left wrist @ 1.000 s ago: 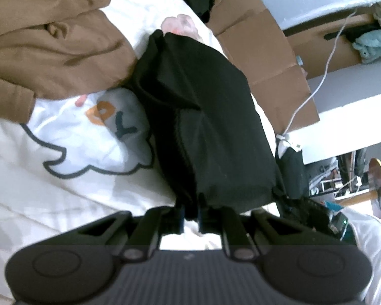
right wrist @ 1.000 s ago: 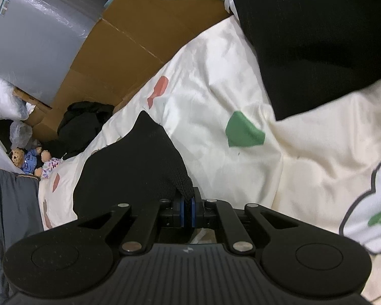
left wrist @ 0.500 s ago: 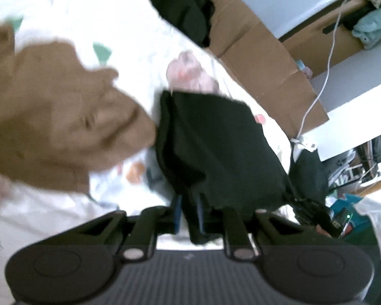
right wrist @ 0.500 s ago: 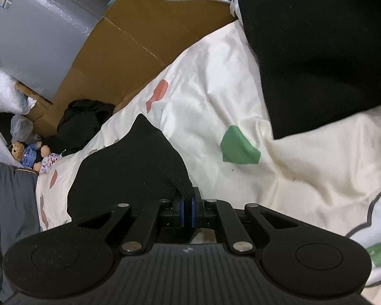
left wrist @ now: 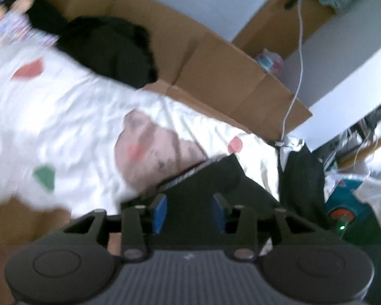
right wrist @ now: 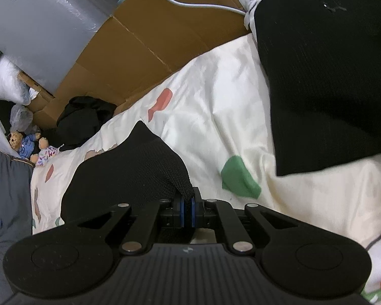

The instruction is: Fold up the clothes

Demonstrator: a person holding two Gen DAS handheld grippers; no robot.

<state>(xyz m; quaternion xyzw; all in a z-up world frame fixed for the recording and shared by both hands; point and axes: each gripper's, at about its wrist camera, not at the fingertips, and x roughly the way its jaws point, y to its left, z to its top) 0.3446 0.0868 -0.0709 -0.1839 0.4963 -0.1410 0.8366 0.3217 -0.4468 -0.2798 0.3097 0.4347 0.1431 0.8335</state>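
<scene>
In the blurred left wrist view my left gripper (left wrist: 189, 213) hangs above the bed with its jaws opening. Its blue pads (left wrist: 160, 212) stand apart and press on nothing. A folded black garment (left wrist: 210, 180) lies on the white patterned sheet (left wrist: 71, 119) below and shows through the gap. Part of a brown garment (left wrist: 25, 221) sits at the lower left. In the right wrist view my right gripper (right wrist: 186, 211) is shut on the corner of a black knit garment (right wrist: 129, 172), which drapes away to the left. A larger black garment (right wrist: 322, 76) lies flat at the upper right.
Flattened cardboard (left wrist: 216, 71) lines the far side of the bed, with a heap of dark clothes (left wrist: 109, 48) against it and a white cable (left wrist: 298, 58) running down. Teddy bears (right wrist: 22, 142) and a grey panel (right wrist: 50, 25) sit at the left of the right view.
My left gripper let go of the black garment, opened, and rose away, so the brown garment slid out of view. My right gripper kept its grip and shifted only slightly.
</scene>
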